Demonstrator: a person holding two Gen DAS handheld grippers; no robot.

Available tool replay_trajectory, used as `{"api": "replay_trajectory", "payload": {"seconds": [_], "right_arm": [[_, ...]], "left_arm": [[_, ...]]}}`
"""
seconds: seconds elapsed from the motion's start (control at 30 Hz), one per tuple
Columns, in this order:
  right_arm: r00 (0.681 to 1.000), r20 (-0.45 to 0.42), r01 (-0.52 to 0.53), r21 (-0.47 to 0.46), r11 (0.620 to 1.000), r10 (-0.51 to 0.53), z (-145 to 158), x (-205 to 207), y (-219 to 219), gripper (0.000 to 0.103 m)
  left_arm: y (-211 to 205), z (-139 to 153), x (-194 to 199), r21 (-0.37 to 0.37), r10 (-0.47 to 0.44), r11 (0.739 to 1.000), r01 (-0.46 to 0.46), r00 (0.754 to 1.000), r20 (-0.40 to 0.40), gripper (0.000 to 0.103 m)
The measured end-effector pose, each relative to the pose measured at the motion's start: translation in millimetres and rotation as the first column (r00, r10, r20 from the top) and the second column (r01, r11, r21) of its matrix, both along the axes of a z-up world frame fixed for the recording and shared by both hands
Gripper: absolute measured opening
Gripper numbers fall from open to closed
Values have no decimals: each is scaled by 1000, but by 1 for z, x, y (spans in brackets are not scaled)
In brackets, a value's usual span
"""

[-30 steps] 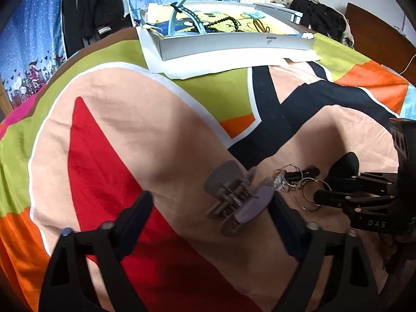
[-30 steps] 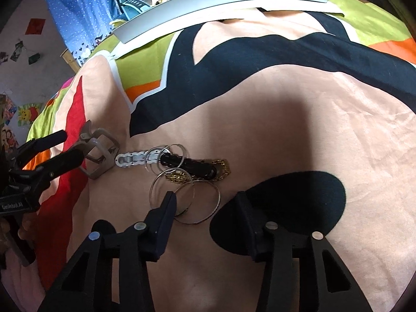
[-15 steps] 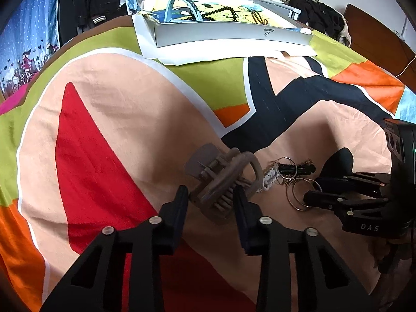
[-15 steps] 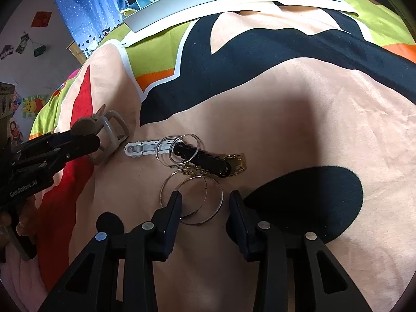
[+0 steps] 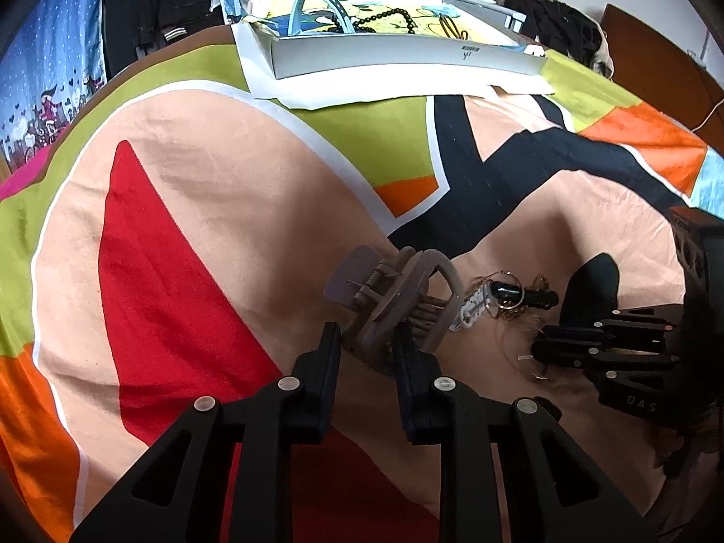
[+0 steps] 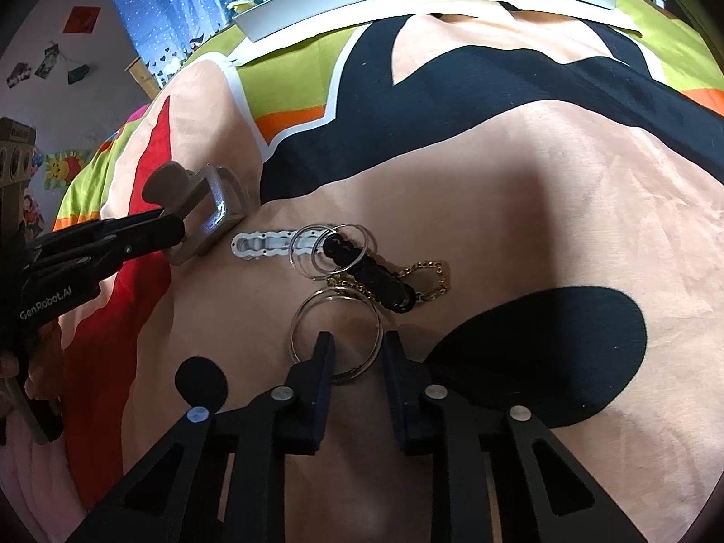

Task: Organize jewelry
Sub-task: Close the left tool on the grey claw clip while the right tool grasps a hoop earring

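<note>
A grey-brown hair claw clip (image 5: pixel 398 303) stands tilted off the bedspread, and my left gripper (image 5: pixel 367 348) has its closing jaws pressed on the clip's lower part; the right wrist view shows that grip (image 6: pixel 199 212) too. To its right lie a white link bracelet (image 6: pixel 262 244), small silver rings (image 6: pixel 330 249), a black bead bracelet (image 6: pixel 366 271) and a gold chain (image 6: pixel 430 276). My right gripper (image 6: pixel 357 353) is closing over the near rim of large silver hoops (image 6: pixel 335 312). A gap still shows between its pads.
A shallow white tray (image 5: pixel 407 52) sits at the far side of the colourful bedspread (image 5: pixel 203 208), holding a black bead necklace (image 5: pixel 375 22) and a blue headband (image 5: pixel 316 0). Dark clothes (image 5: pixel 556 22) lie at the back right. A hand (image 6: pixel 27 362) holds the left gripper.
The left jaws went from wide apart to closed on the claw clip, which has tipped up from lying flat. The right jaws narrowed around the hoops' near rim.
</note>
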State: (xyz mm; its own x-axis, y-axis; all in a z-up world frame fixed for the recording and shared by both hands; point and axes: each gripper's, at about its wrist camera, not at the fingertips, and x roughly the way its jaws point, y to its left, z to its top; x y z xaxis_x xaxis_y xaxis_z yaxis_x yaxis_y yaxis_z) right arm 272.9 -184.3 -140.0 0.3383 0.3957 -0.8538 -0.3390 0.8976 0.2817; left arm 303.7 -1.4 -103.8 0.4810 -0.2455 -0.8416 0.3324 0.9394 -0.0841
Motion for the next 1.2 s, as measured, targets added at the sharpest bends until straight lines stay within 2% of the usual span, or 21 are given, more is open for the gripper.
{"api": "replay_trajectory", "payload": {"seconds": [0.07,0.57,0.87,1.2], "right_arm": [[1000,-7,-14,5,1000,14,-1,-1,3,9],[999,28,-23,1,1000,23,5,-7,6,6],[996,85,-16,17,1000,15,18,-8,5,5],[989,147,-7,28,1000,3,31,-9,3,4]], "left_arm": [[-1,-2,0,20,0,1000,0,1000,-2,18],[-9,1,-6,21,-10,1000,9,999,39,12],[-1,18,-8,-63,18,998,-14,997,70,12],[3,23,-10,-78,38,996,-31,996,86,12]]}}
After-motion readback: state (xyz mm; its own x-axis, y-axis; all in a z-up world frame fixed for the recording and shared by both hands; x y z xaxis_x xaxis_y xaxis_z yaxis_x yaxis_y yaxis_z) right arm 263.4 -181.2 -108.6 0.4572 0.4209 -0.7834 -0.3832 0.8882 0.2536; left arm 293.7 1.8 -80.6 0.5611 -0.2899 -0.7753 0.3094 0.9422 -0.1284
